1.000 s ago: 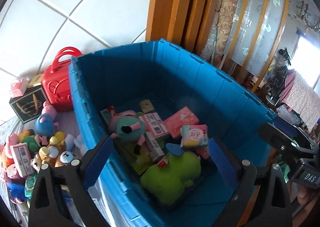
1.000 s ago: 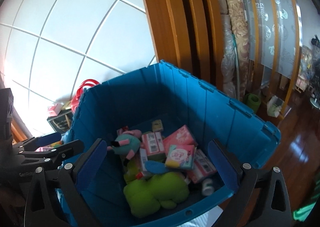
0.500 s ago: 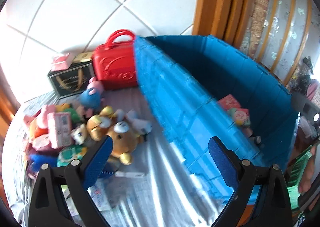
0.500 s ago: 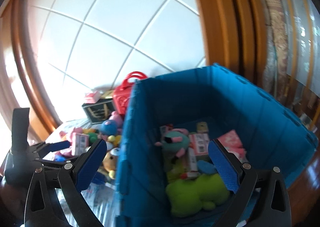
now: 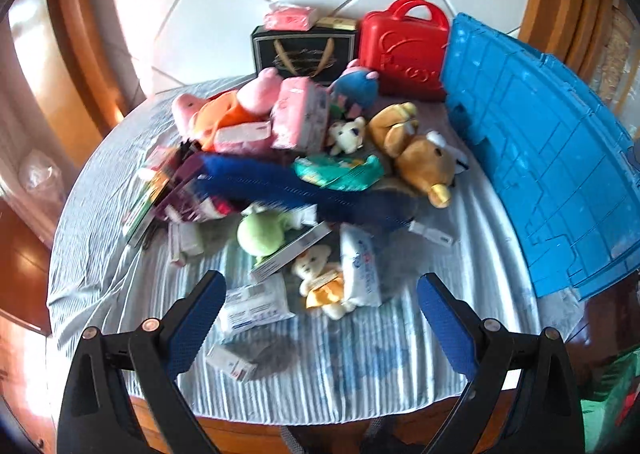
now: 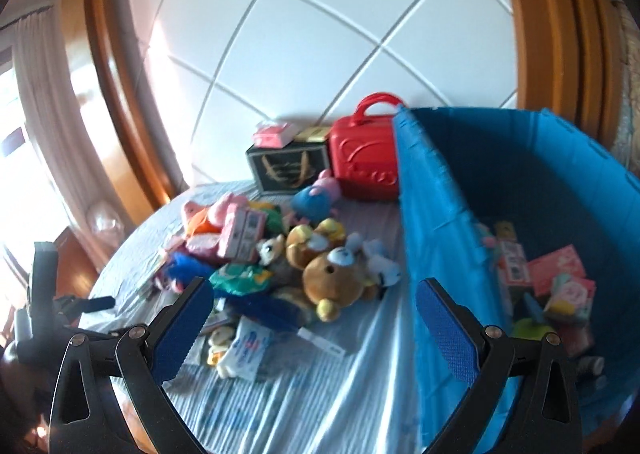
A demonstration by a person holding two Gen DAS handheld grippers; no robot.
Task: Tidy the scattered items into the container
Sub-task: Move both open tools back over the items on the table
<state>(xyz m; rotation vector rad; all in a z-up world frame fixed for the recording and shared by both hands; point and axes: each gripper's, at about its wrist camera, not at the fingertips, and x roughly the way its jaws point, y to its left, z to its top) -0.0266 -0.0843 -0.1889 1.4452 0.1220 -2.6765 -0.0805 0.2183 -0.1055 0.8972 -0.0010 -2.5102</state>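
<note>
1. at twelve o'clock from the empty, wide-spread left gripper (image 5: 320,318) lies the heap of plush toys and packets (image 5: 304,158) on striped cloth.
2. right gripper (image 6: 314,320) is likewise spread and empty — big blue plastic crate (image 6: 432,238) at three o'clock.
3. risk: packets overlap, so a pinch may drag neighbours off the edge.

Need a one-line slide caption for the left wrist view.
Open left gripper above plush toys and packets piled on striped cloth, blue crate at right.

Toys and packets lie heaped on the table (image 5: 400,374) ahead of my grippers. The bin (image 5: 560,158) stands to their right, with packets inside. Behind the heap, a case (image 5: 404,50) sits beside a box (image 5: 304,54).
</note>
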